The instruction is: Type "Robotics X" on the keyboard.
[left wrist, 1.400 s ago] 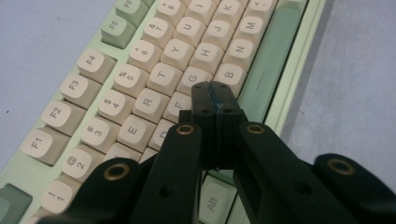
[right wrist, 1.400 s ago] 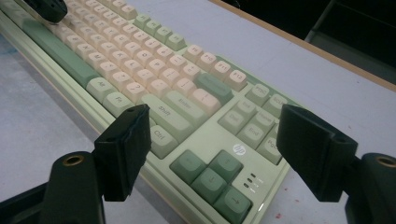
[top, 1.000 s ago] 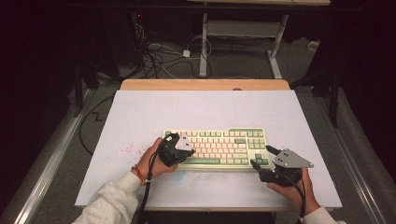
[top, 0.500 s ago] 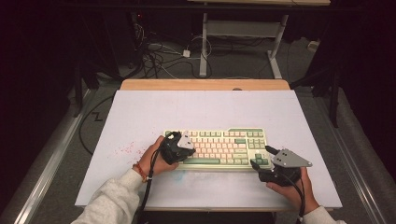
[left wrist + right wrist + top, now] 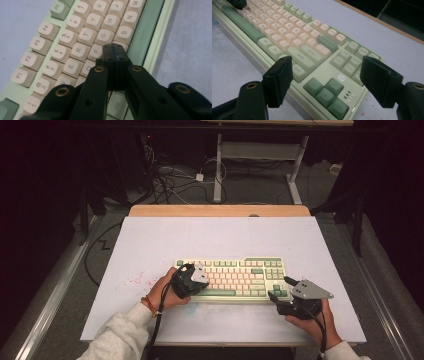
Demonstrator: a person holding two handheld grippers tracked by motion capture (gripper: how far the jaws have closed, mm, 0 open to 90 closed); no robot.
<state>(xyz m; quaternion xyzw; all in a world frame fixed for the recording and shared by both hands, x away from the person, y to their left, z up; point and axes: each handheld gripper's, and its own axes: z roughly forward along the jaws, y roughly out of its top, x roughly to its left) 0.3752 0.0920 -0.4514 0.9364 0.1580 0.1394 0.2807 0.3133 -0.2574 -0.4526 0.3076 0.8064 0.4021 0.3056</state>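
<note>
Nothing is shifting since the earlier frame: I am holding both claws in place. Left claw (image 5: pixel 116 51) is staying closed, tips together over the cream letter keys of the keyboard (image 5: pixel 235 276). Right claw (image 5: pixel 329 82) is gaping open around its near right corner. Keyboard is lying mid-table (image 5: pixel 150 240).

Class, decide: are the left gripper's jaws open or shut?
Shut: the left gripper shows its two black jaws pressed together, tips over the keyboard.
</note>
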